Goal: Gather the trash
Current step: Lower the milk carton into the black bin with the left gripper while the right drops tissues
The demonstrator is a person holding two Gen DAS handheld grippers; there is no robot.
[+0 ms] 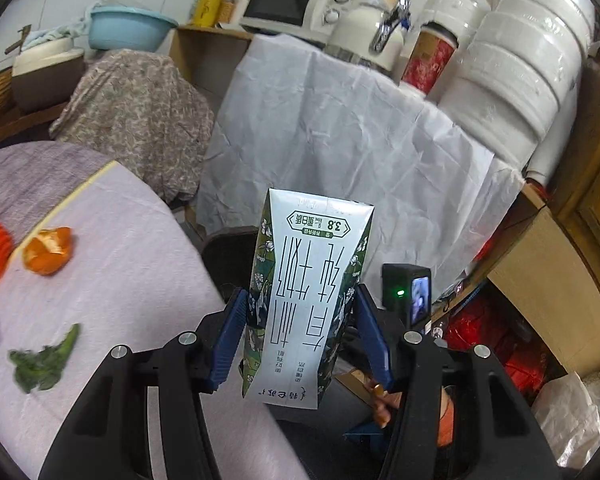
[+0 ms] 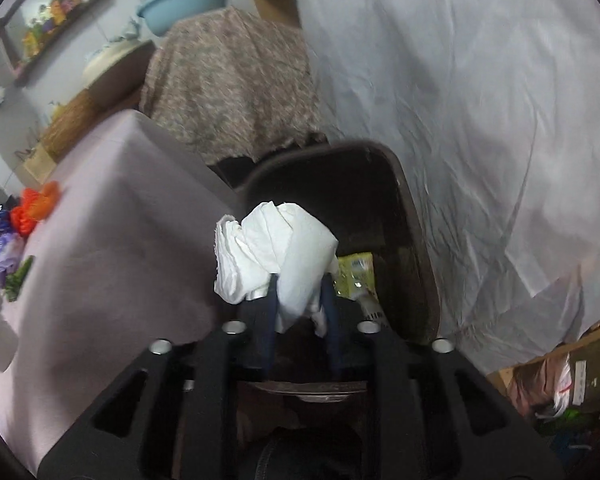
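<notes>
Trash is in both of your tools now. Your right gripper [image 2: 300, 304] has the crumpled white tissue [image 2: 276, 256] between its blue fingers, which stand a little apart; the picture is blurred, so I cannot tell if the pads press the paper or have let it go. The dark bin [image 2: 404, 248] lies directly ahead of these fingers, toward 12 o'clock and below, with its mouth open under the tissue, so the right hand is the nearer one to it. Inside the bin you can see a yellow-green wrapper [image 2: 354, 268] and some other packaging at about 1 o'clock from the fingertips. Your left gripper [image 1: 300, 320] pinches the milk carton [image 1: 308, 292] by its two sides, the long axis pointing away from you toward 12 o'clock, printed text upside down. On the purple-covered table [image 1: 132, 280], at 9 to 10 o'clock from the carton, remain an orange peel [image 1: 48, 250] and a green vegetable scrap [image 1: 44, 360], well apart from both tools.
</notes>
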